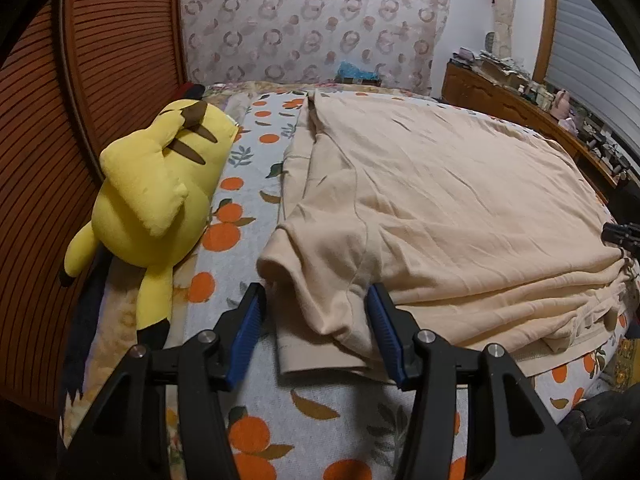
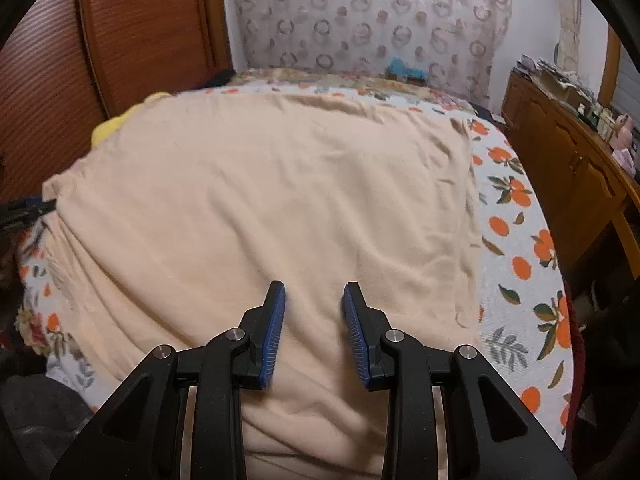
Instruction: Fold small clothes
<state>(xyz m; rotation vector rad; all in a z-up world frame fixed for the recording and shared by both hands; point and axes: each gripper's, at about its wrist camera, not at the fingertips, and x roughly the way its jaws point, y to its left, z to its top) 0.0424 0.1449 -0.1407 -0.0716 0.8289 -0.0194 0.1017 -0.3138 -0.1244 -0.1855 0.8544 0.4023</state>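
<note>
A cream T-shirt point(image 1: 440, 184) lies spread flat on a bed with an orange-fruit print cover point(image 1: 240, 220). Its near edge is folded into layers. My left gripper point(image 1: 316, 294) is open at the shirt's near left corner. The sleeve lies loosely between its blue pads point(image 1: 248, 320), with bedcover showing beside the left pad. In the right wrist view the shirt point(image 2: 280, 184) fills the middle. My right gripper point(image 2: 315, 288) hovers open over its near part with nothing pinched. Each gripper's tip shows at the edge of the other's view: the right gripper point(image 1: 622, 236), the left gripper point(image 2: 28, 210).
A yellow plush toy point(image 1: 160, 184) lies on the bed left of the shirt, against a slatted wooden panel point(image 1: 80, 80). A patterned pillow point(image 1: 312, 20) stands at the far end. A cluttered wooden dresser point(image 2: 568, 168) runs along the right side of the bed.
</note>
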